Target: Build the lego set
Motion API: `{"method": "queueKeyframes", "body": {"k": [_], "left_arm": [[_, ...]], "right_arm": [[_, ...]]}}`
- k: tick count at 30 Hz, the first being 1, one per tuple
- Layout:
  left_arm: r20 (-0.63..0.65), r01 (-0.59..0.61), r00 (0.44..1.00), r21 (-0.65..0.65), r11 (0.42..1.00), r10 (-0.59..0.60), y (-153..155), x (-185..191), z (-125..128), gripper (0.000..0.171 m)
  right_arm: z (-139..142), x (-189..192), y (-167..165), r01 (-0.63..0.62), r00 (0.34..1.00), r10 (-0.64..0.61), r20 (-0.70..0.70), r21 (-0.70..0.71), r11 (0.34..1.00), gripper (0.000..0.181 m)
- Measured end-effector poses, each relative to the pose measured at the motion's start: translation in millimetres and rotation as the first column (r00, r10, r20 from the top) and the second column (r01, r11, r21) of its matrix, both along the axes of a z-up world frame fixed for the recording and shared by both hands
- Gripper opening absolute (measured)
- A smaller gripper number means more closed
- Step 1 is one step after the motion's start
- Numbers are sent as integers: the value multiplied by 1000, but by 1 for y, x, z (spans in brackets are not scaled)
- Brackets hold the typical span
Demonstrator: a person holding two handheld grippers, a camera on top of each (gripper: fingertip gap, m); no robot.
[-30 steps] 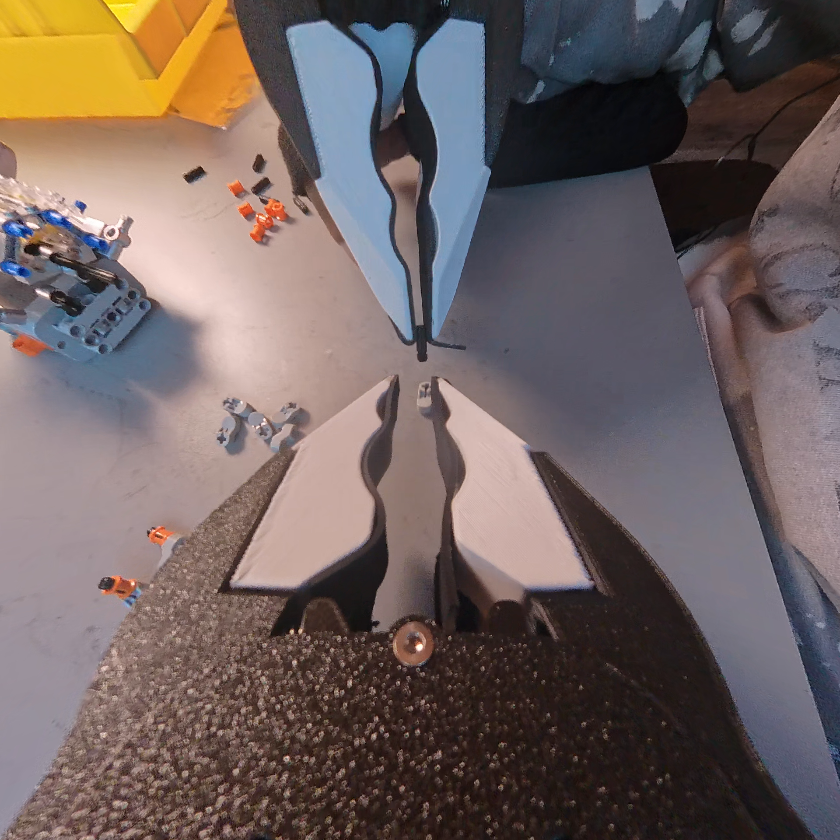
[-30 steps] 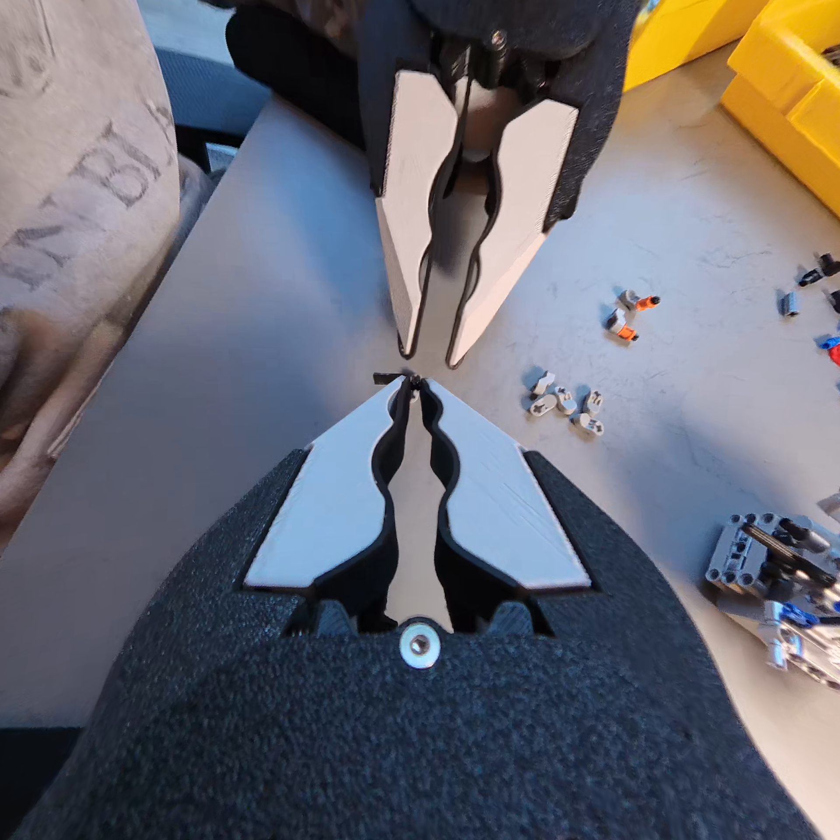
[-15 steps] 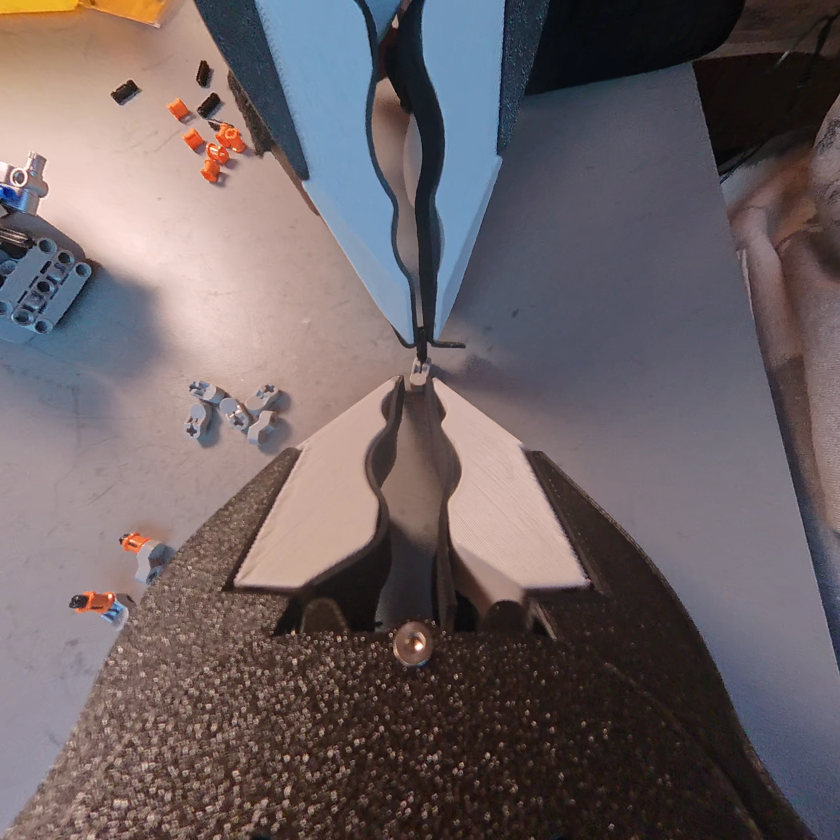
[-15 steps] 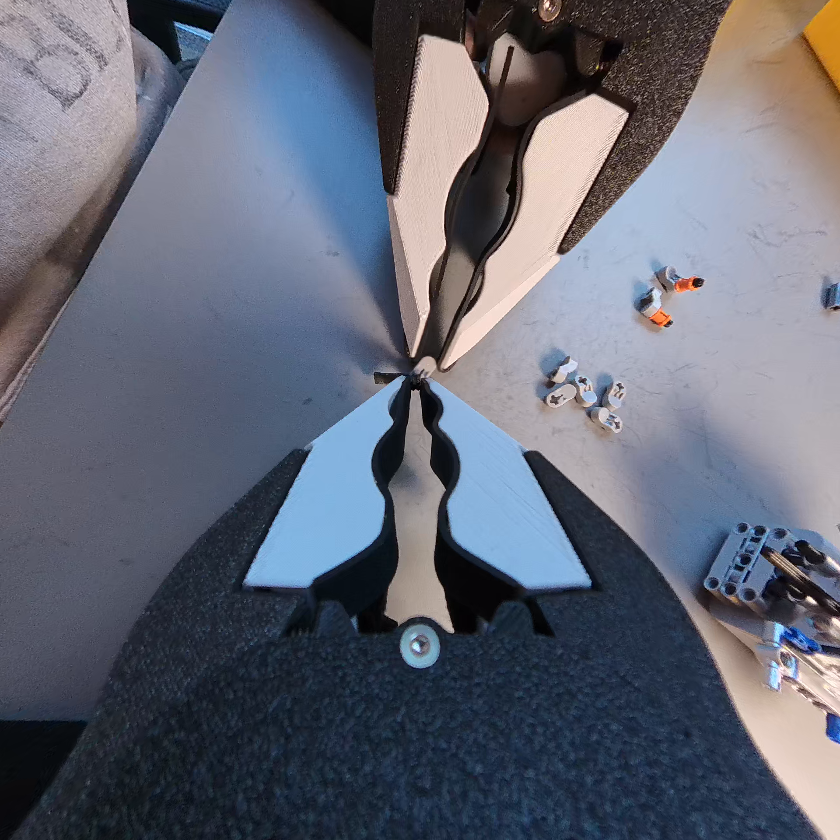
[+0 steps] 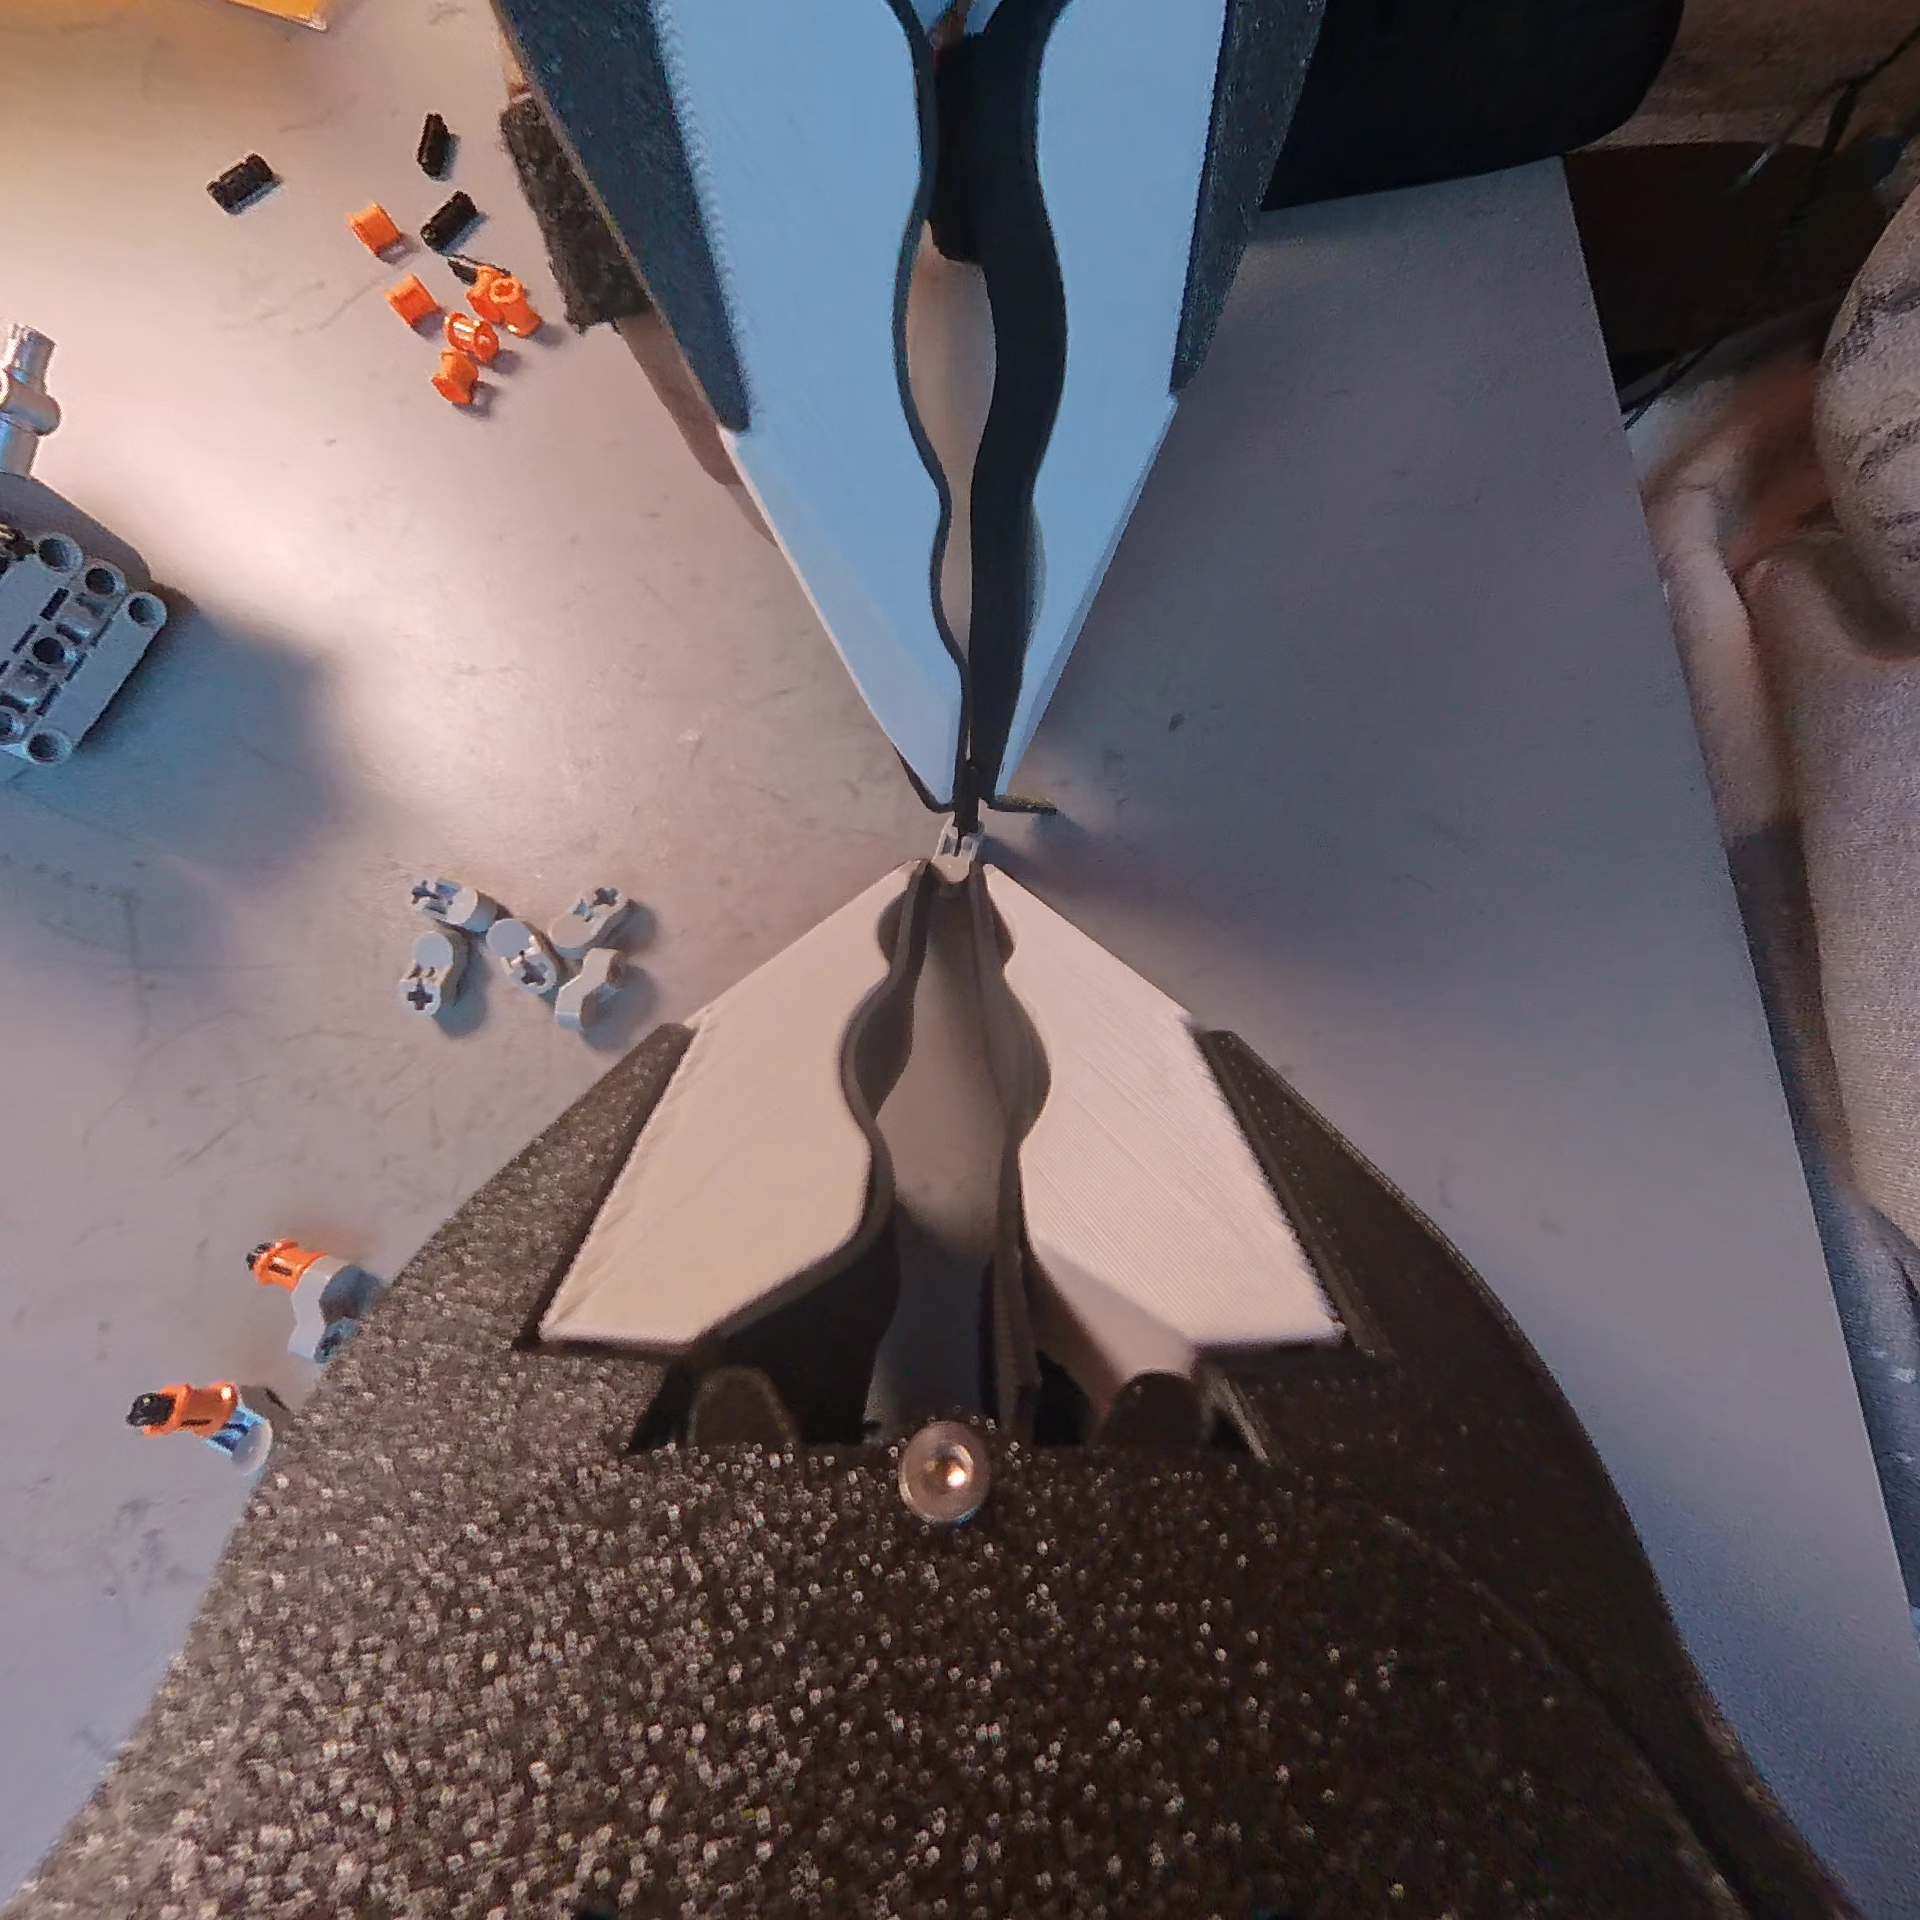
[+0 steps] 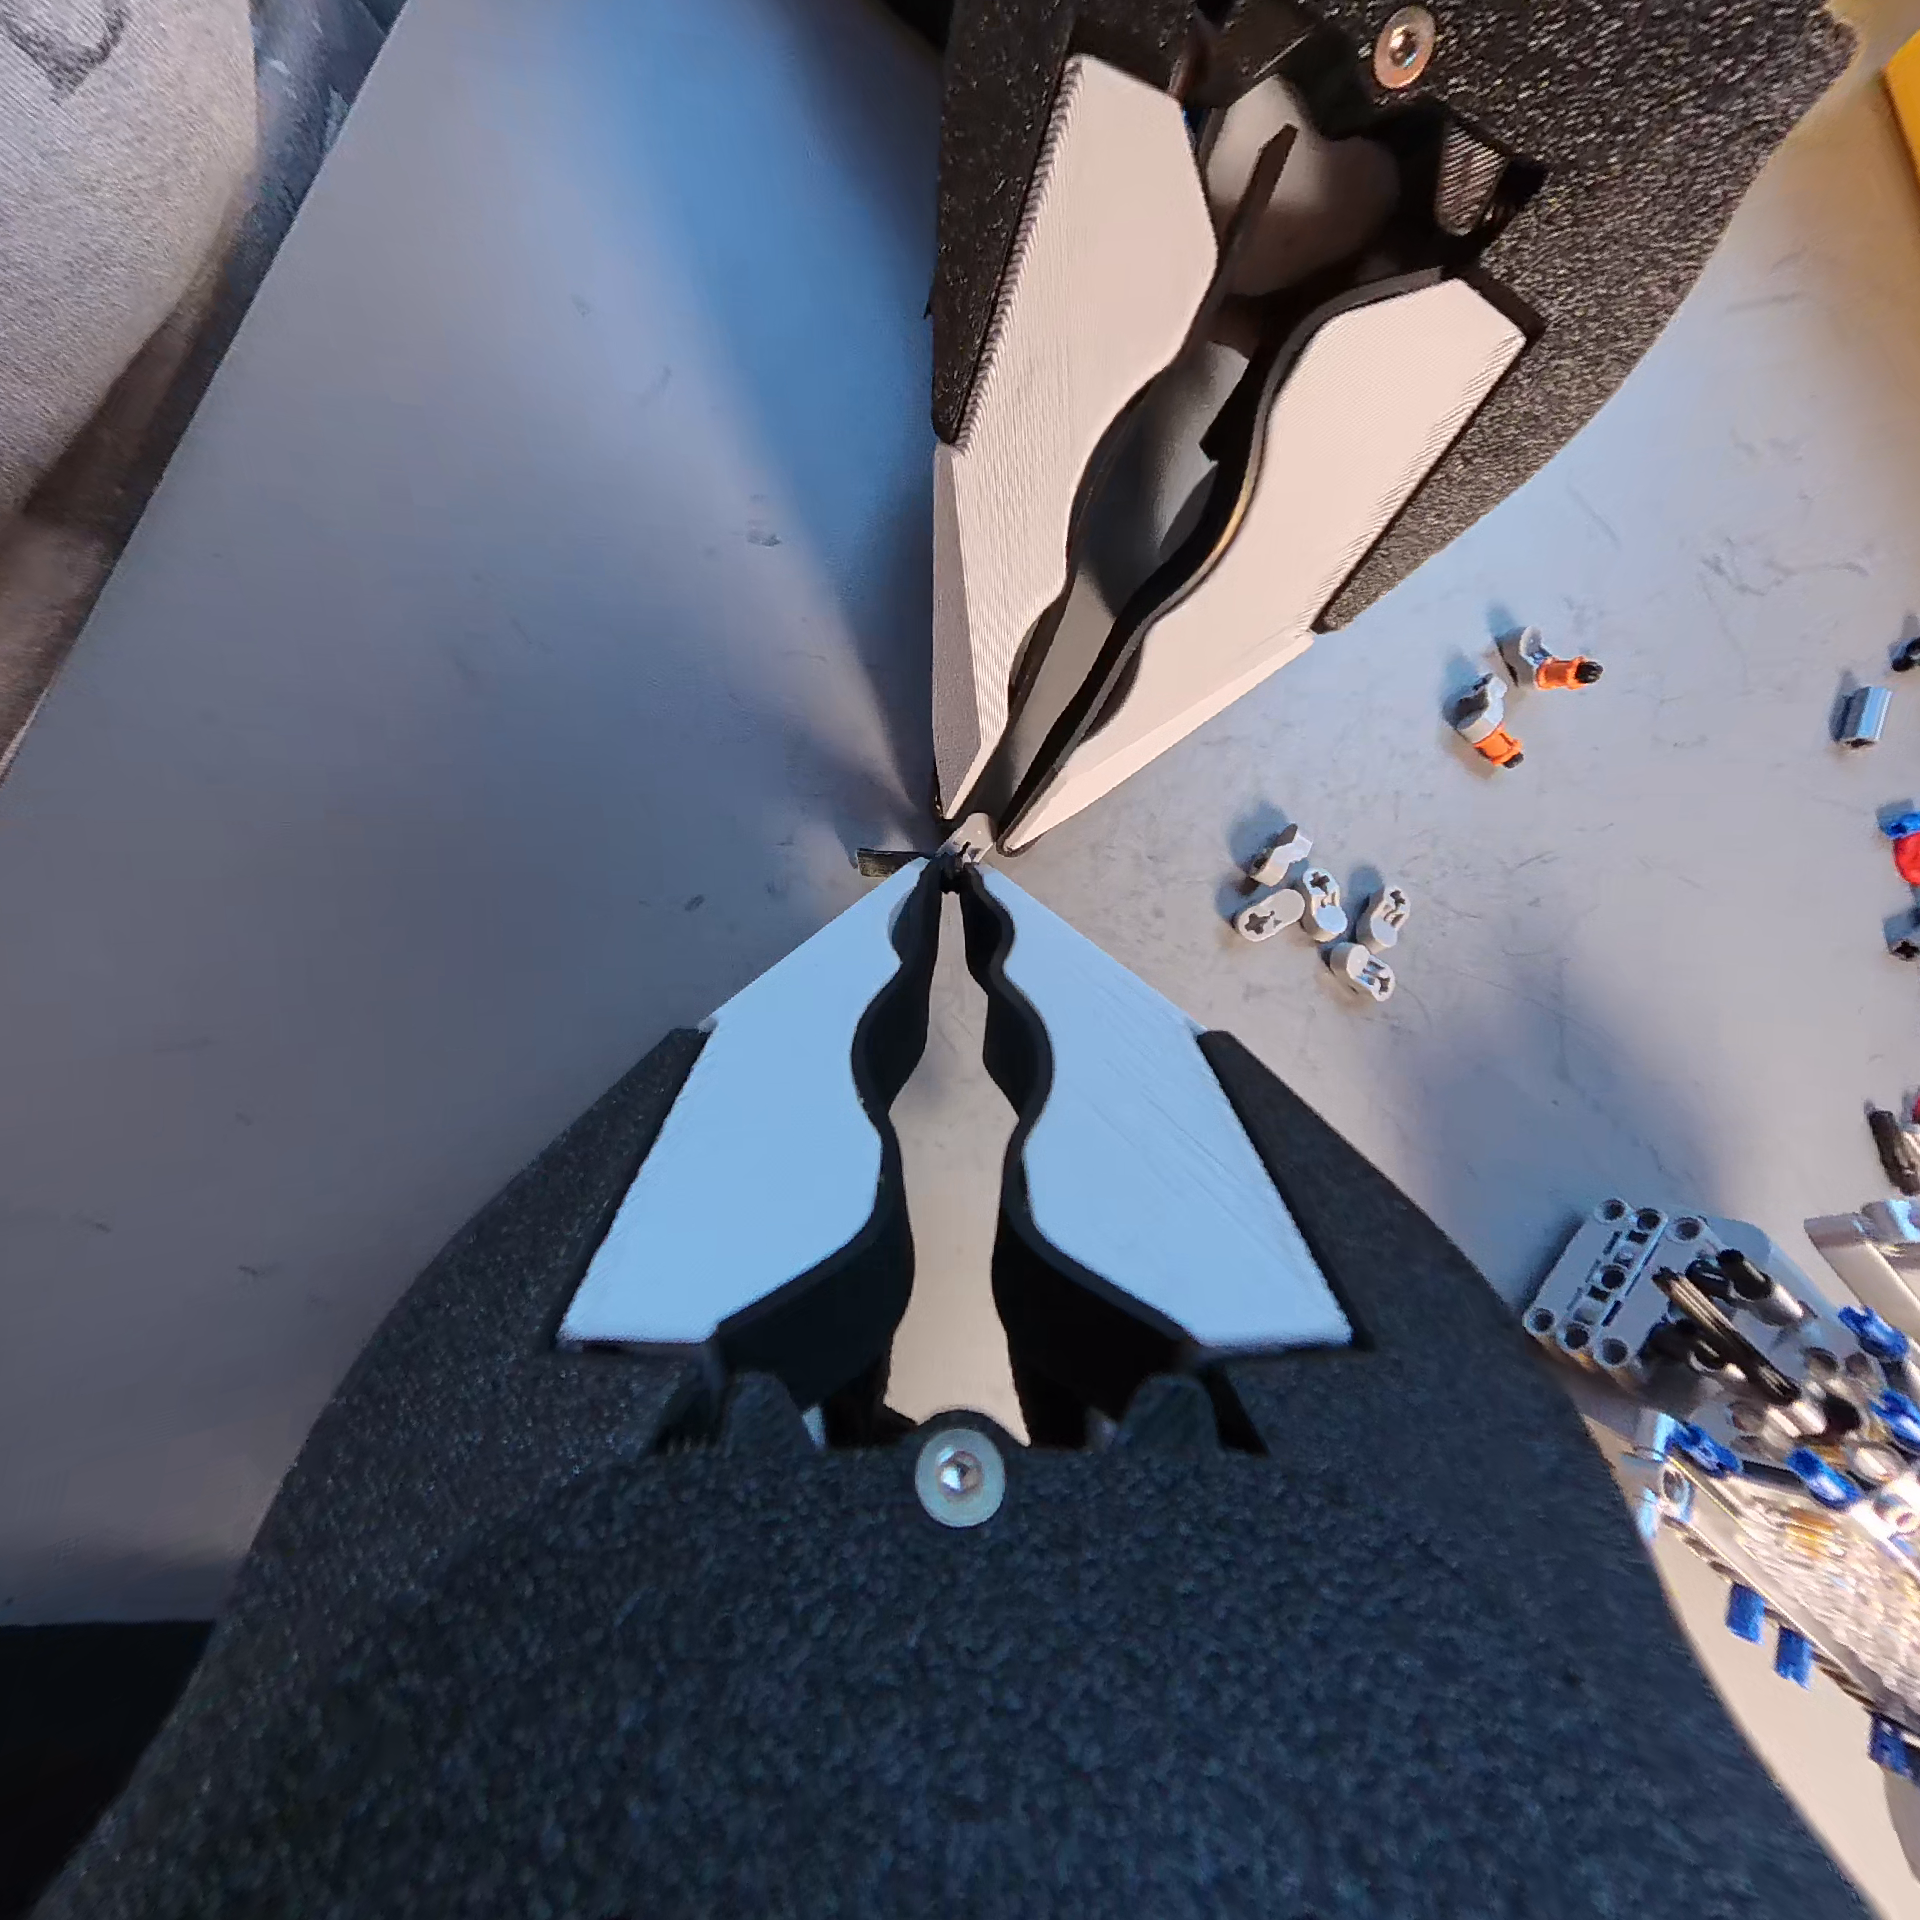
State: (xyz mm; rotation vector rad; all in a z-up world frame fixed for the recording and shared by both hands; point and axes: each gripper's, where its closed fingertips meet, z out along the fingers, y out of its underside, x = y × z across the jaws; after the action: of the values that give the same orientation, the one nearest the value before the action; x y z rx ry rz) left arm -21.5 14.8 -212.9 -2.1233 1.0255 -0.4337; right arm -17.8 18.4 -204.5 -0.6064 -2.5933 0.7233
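the left gripper [image 5: 954, 871] is seen tip to tip with the right gripper [image 6: 954, 871] over the grey worktop [image 5: 1351, 831]. a small grey connector piece [image 5: 956, 844] is pinched at the tips of the left jaws, which are nearly closed on it. a thin black pin [image 5: 968, 790] is clamped in the right jaws, closed tight, its end touching the grey connector piece. relative to the grey connector piece: a cluster of grey connectors [image 5: 520, 951] lies on the worktop to its left in the left wrist view, orange bushings [image 5: 462, 317] and black pins [image 5: 241, 182] are scattered farther up-left, two grey-and-orange pieces [image 5: 312, 1273] lie down-left, and a grey beam assembly [image 5: 62, 655] sits at the far left edge. in the right wrist view the assembly [image 6: 1704, 1340], with blue pins, is seen down-right of it.
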Motion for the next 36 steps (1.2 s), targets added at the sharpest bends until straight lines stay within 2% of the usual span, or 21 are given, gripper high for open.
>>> {"method": "queueKeyframes", "body": {"k": [8,18,25,27,36], "left_arm": [[3,-9,1000,-6,1000,9,0,0,0,4],[4,-14,1000,-3,1000,14,1,1,0,4],[-4,-18,1000,6,1000,18,1,1,0,5],[-3,-19,1000,6,1000,19,1,1,0,5],[-11,-20,1000,16,1000,20,1,1,0,5]], "right_arm": [[-5,0,-1,-14,999,10,37,108,994,2],[-6,0,-1,-16,998,8,56,142,990,2],[-5,-2,0,27,1000,-27,13,28,999,4],[-5,-4,2,49,999,-49,0,19,999,12],[11,4,1,59,998,-58,7,-98,993,11]]}}
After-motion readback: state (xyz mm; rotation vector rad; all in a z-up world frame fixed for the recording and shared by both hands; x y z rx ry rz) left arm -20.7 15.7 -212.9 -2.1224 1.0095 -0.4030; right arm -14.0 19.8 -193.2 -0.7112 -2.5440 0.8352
